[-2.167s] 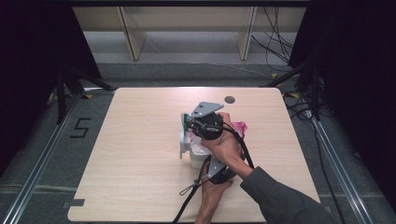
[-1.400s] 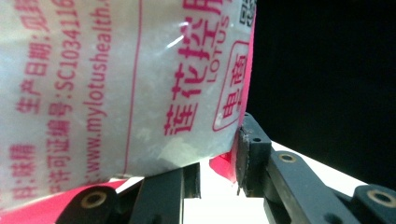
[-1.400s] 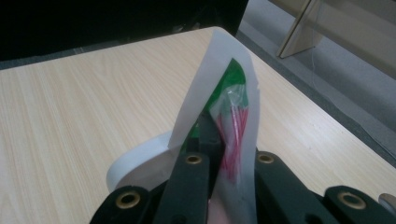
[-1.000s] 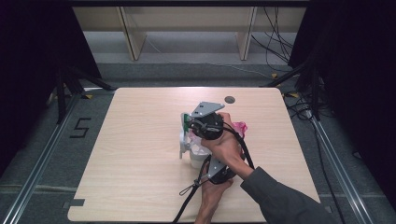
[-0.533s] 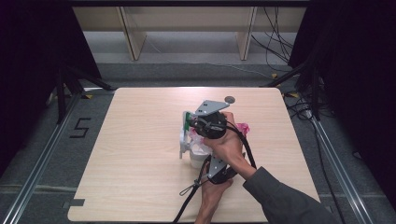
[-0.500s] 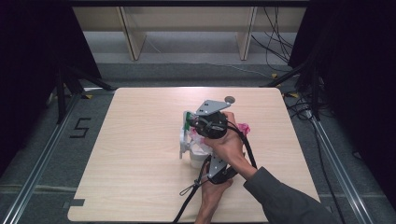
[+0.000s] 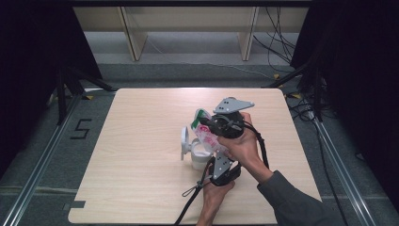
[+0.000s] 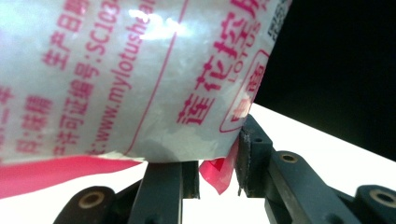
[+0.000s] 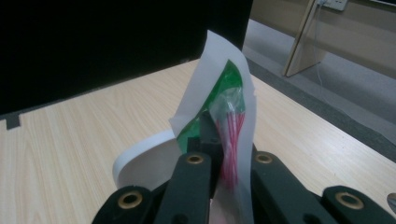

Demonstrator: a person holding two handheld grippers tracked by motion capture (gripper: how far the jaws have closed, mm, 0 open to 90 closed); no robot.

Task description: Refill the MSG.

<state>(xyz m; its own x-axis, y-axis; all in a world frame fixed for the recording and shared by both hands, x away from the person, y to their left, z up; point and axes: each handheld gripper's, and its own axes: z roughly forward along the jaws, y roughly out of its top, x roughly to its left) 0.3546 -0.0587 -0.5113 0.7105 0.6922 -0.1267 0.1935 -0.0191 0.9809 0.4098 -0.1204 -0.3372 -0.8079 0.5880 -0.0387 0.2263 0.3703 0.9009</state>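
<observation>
One plastic bag [image 7: 207,134] with red print hung above the middle of the table [image 7: 141,141], over one white container [image 7: 200,157] with one open lid [image 7: 185,142]. Two grippers held it: the right gripper [image 7: 207,125] was clamped on its top edge, the left gripper [image 8: 217,168] pinched its lower red corner.

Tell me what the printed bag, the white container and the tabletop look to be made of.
Printed bag: thin glossy plastic film, judging by its sheen, crinkles and translucent panels under red print.
White container: probably smooth matte plastic, with a hinged lid standing open; too small to be sure.
Tabletop: light wood or wood-look laminate, with visible grain lines and a matte finish.
</observation>
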